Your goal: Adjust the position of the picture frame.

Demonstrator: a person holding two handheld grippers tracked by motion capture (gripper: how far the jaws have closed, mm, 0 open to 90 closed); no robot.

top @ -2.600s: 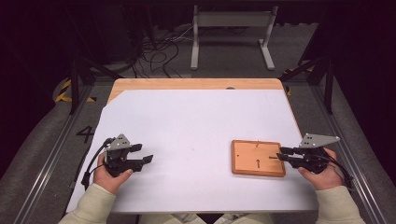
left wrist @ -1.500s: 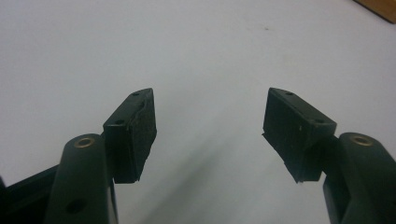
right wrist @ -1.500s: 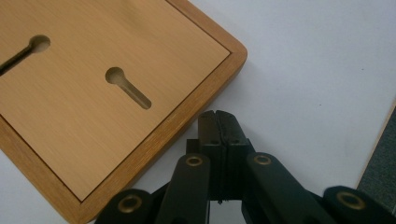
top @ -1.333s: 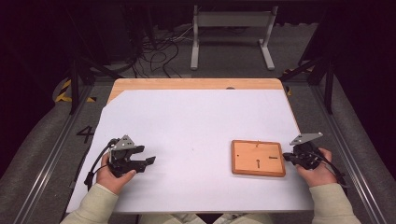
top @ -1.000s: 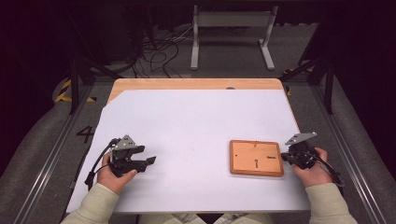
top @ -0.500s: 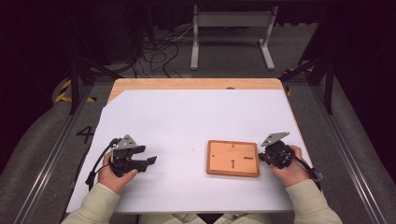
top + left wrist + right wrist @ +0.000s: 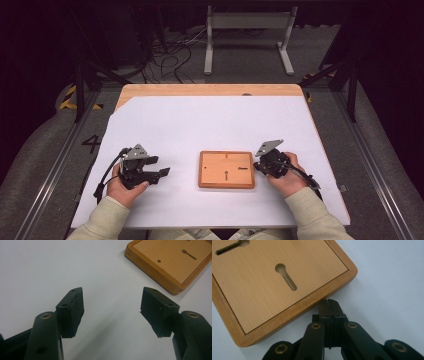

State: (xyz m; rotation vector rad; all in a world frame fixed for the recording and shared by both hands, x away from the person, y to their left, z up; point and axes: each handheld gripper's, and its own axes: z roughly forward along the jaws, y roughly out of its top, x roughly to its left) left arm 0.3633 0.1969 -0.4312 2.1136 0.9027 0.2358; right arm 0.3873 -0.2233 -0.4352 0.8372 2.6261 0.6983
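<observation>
A flat square wooden board (image 7: pixel 226 169) with keyhole slots lies on the white table cover, face up. My right gripper (image 7: pixel 256 165) is shut, jaws pressed together with nothing between them, and its tips touch the board's right edge (image 7: pixel 319 301). In the right gripper view the closed fingertips (image 7: pixel 329 305) meet the board's side. My left gripper (image 7: pixel 164 173) rests on the table at the left, open and empty, pointing toward the board. In the left gripper view its gripper (image 7: pixel 112 307) shows wide-set pads, with the board's corner (image 7: pixel 172 262) at the upper right.
The white cover (image 7: pixel 210 125) spans the wooden tabletop (image 7: pixel 210 90). Metal rails run along both sides of the table (image 7: pixel 50 170). A white stand (image 7: pixel 247 35) and cables lie on the floor beyond the far edge.
My right gripper has moved left across the table with the board sliding left ahead of its closed tips. The left gripper has stayed in place.
</observation>
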